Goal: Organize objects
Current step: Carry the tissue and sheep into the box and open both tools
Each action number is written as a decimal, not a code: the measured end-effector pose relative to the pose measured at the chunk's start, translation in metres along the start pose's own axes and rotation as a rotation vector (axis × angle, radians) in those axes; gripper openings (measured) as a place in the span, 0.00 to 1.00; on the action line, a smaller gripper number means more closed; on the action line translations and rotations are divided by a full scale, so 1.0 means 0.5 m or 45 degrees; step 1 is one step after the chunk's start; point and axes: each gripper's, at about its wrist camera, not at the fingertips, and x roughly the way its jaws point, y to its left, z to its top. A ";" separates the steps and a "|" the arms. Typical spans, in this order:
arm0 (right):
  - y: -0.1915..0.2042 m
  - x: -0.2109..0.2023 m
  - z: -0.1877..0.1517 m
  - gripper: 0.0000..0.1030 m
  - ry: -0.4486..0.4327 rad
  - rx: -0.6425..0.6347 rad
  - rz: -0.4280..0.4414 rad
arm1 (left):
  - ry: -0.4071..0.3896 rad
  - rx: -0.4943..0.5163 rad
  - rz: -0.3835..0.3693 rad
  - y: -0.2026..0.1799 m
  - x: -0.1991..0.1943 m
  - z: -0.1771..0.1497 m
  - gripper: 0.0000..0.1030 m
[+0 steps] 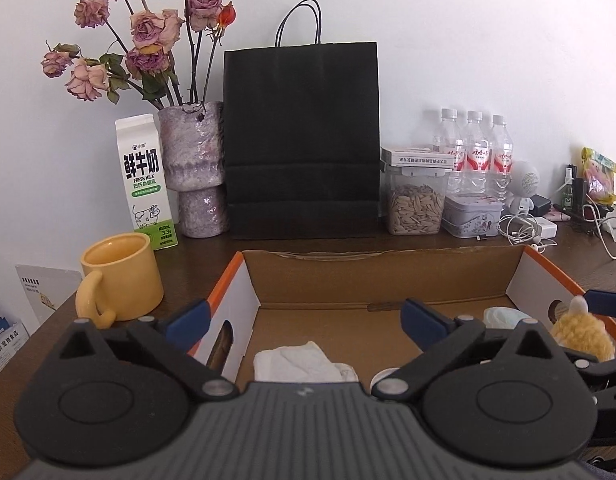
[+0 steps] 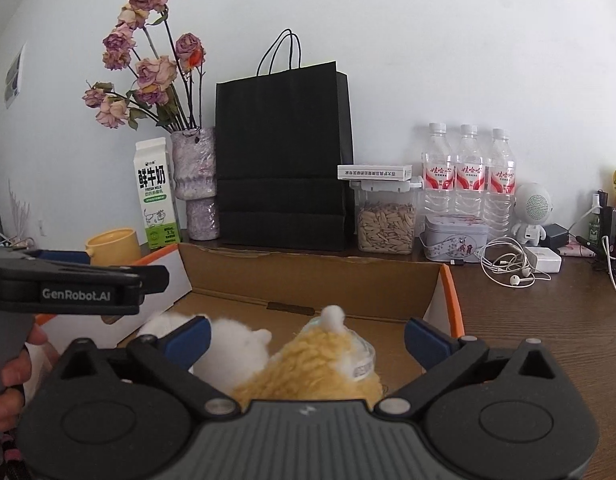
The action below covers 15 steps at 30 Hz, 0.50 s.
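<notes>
Jaws wide apart on both, nothing gripped! Left gripper (image 1: 304, 316) hangs over the open brown cardboard box (image 1: 384, 272), a crumpled white cloth (image 1: 304, 362) lying near inside. Right gripper (image 2: 306, 334) straddles a fluffy yellow plush toy (image 2: 308, 368), untouched, in the box's right half.
</notes>
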 end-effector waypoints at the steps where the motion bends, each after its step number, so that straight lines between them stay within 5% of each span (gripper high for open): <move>1: -0.001 -0.001 0.000 1.00 -0.002 0.003 -0.002 | 0.000 0.000 0.003 0.000 0.000 0.000 1.00; 15: -0.007 -0.019 0.009 1.00 -0.035 0.027 -0.029 | -0.039 -0.034 0.017 0.007 -0.021 0.004 1.00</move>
